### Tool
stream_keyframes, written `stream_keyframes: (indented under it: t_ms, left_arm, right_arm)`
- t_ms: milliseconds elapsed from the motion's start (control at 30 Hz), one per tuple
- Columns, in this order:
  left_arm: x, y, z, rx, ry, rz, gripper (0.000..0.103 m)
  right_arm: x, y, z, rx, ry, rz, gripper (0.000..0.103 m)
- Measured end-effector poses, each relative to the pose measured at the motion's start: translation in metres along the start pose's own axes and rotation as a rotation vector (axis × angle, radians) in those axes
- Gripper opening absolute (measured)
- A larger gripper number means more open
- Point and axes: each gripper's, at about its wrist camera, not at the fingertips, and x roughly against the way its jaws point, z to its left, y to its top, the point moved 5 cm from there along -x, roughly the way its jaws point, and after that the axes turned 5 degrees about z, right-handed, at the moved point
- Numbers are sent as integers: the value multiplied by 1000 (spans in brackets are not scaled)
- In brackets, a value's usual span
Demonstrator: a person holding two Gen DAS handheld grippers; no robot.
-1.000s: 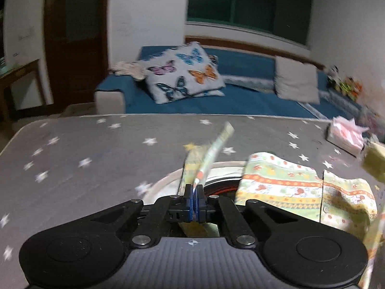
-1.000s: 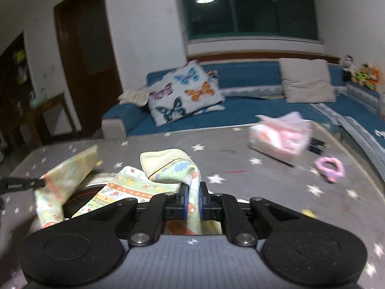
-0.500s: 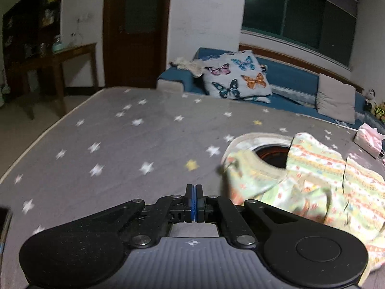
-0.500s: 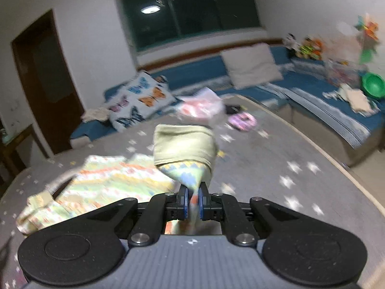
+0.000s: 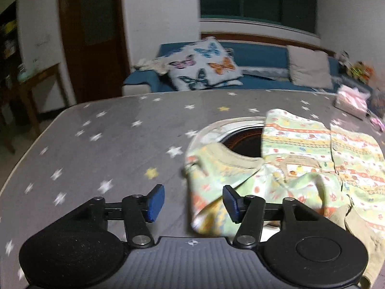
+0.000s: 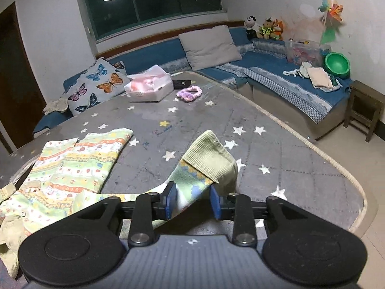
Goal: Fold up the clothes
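Small patterned garment spread on the grey star-printed table, both claws letting go.

The pale green child's garment (image 5: 300,159), banded with orange, yellow and red prints and trimmed in olive ribbed knit, lies rumpled on the grey quilted table with white stars (image 5: 115,144), partly covering a round dark opening (image 5: 243,142) in that table. The left claw (image 5: 193,203) hangs just beside the garment's near left edge, its blue pads spreading apart; a fold of cloth sits by the right pad, but nothing is pinched. At the garment's other side, one sleeve with an olive ribbed cuff (image 6: 211,161) stands up off the table between the blue pads of the right claw (image 6: 192,202), which are parting, the cloth loose in the gap.
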Motion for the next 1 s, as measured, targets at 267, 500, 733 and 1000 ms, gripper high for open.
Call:
stream_keyframes:
  t_ms: [267, 500, 733, 1000]
  left_arm:
    - [-23, -3, -27, -187, 26, -1, 60]
    - [-32, 8, -51, -251, -50, -13, 57]
    - [-58, 14, -65, -262, -103, 40, 36]
    - [-65, 17, -43, -142, -125, 54, 2]
  right_arm:
    - [-2, -4, -8, -6, -48, 13, 41]
    - [-1, 0, -3, 7, -29, -3, 42]
    - [-6, -1, 9, 46, -9, 13, 45]
    - [-9, -2, 21, 77, 16, 20, 47]
